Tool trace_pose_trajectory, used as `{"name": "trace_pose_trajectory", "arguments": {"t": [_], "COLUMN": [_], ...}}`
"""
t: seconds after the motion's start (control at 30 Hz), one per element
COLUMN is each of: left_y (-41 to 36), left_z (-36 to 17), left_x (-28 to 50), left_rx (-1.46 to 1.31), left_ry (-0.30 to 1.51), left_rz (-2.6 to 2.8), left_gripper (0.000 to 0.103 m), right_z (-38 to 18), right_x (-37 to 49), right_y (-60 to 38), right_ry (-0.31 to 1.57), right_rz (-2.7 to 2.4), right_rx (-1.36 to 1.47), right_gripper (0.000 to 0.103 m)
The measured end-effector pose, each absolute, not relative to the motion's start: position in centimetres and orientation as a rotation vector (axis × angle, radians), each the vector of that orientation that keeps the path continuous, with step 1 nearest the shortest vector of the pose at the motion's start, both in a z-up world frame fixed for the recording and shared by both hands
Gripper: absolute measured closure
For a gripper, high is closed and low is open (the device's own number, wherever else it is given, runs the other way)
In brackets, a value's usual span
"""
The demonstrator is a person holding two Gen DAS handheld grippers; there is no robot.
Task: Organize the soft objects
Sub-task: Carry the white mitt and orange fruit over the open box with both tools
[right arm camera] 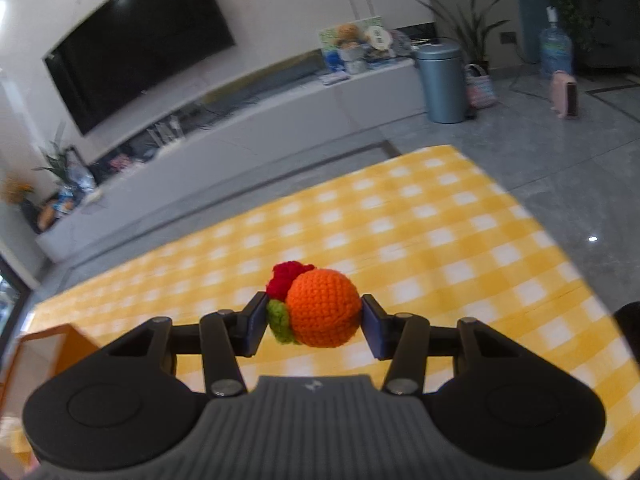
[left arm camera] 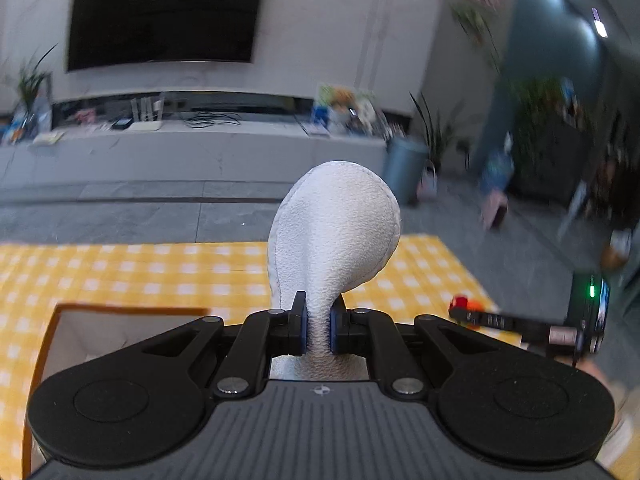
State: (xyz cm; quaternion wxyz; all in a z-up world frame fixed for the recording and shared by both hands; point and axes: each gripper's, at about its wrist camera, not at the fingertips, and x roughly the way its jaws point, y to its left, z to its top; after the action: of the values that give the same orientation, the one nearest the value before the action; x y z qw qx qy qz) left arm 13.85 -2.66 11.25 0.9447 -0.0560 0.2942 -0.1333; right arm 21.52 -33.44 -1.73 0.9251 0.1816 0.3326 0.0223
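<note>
The left gripper (left arm camera: 319, 328) is clamped on the narrow neck of a white plush toy (left arm camera: 336, 236), centre frame above the yellow checked cloth (left arm camera: 160, 276). The right gripper (right arm camera: 314, 322) grasps an orange crocheted ball (right arm camera: 323, 308), centre frame; a box (left arm camera: 120, 332) sits lower left.

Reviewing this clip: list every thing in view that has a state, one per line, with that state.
left gripper: shut on white plush toy
white plush toy: pinched at its narrow part, lifted above the cloth
right gripper: shut on crochet orange
crochet orange: held between both pads, off the cloth
box: open at the top, nothing visible inside
television: screen dark
</note>
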Motion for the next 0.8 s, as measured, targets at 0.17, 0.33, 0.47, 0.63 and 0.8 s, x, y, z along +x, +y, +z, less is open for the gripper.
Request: {"name": "trace_pose_trajectory", "arguments": {"t": [0.17,0.33,0.47,0.63,0.8], "left_y": [2.2,6.2,8.0,10.7,14.2], "left_z": [10.6,8.7,7.0,4.6,0.4], "left_x": [11.7,9.2,8.9,8.1,7.7], "left_rx": [-0.161,-0.213,-0.255,-0.255,-0.312], "left_ry": [0.545,0.506,0.541,0.605,0.732], "left_rz": [-0.221,-0.112,-0.111,-0.088,-0.151], "left_gripper": [0.092,0.092,0.092,0.092,0.092], "right_z": [1.8,4.4,5.4,5.6,5.1], "right_x": [19.6,17.6,16.7,17.2,18.1], "right_y": [-28.8,-22.5,-16.3,-10.1,-5.8], "right_ry": [0.604,0.583,0.610,0.644,0.657], "right_rz": [0.169,0.305,0.392,0.454,0.441], "right_rx": [0.342,0.282,0.195,0.132,0.082], "right_gripper": [0.054,0.054,0.054,0.054,0.054]}}
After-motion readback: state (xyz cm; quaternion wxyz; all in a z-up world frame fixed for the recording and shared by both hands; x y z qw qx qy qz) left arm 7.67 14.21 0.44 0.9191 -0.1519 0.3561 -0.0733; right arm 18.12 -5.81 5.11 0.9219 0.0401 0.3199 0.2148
